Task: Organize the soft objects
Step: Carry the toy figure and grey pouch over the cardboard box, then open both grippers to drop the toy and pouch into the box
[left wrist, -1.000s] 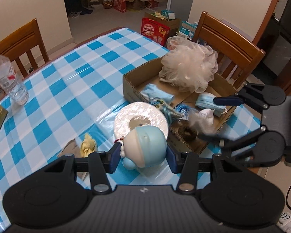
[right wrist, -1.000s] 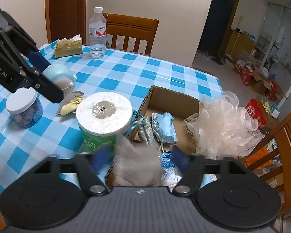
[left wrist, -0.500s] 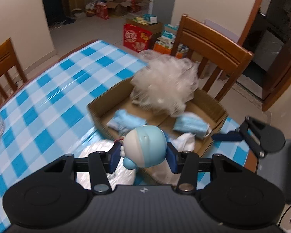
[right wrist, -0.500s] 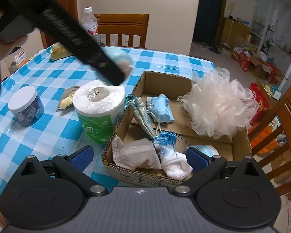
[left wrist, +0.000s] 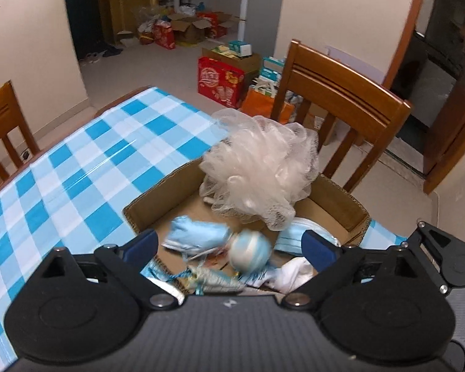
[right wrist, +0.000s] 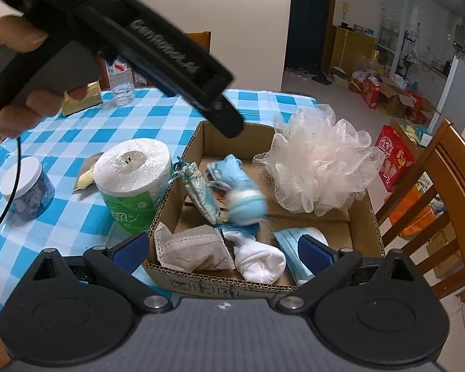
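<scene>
left gripper (left wrist: 229, 245) above the cardboard box (right wrist: 369, 214) with jaws spread wide and empty, blurred blue plush toy (right wrist: 246, 206) inside the box beside the mesh bath pouf (right wrist: 319, 164), right gripper (right wrist: 223, 249) jaws also wide, holding nothing

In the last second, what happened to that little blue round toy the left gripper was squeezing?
The left gripper carried it over the cardboard box and opened; the blue toy, blurred, is dropping in. The right gripper also opened. The mesh sponge and toilet roll stayed put.
</scene>
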`<state>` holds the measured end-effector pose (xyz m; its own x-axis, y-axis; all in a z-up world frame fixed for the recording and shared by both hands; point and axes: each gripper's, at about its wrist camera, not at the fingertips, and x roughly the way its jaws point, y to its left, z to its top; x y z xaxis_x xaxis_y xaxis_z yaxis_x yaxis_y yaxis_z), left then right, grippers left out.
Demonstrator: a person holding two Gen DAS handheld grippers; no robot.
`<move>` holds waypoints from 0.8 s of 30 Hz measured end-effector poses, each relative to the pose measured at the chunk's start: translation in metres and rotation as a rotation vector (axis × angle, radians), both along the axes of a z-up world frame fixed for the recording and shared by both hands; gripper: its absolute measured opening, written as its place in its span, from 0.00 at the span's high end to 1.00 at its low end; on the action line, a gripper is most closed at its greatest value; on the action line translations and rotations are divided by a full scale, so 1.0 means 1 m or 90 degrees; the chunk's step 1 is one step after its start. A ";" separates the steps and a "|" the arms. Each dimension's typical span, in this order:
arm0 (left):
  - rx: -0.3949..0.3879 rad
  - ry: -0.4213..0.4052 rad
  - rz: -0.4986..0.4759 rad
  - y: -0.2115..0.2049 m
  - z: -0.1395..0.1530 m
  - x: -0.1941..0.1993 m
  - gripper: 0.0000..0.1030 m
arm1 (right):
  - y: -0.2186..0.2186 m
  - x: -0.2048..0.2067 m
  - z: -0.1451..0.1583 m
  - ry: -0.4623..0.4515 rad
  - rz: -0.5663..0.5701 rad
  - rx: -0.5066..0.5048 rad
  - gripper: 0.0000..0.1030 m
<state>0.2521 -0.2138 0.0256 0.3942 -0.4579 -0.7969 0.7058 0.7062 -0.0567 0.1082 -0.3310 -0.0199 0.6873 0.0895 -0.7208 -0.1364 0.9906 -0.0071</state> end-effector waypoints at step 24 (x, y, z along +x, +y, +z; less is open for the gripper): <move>0.024 -0.121 0.098 0.078 -0.020 -0.071 0.01 | 0.016 0.006 0.000 0.012 -0.018 -0.010 0.00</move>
<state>0.1806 -0.1363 0.0053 0.6021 -0.3523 -0.7165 0.5848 0.8056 0.0953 0.1145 -0.3153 -0.0195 0.6759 0.0586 -0.7346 -0.1087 0.9939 -0.0208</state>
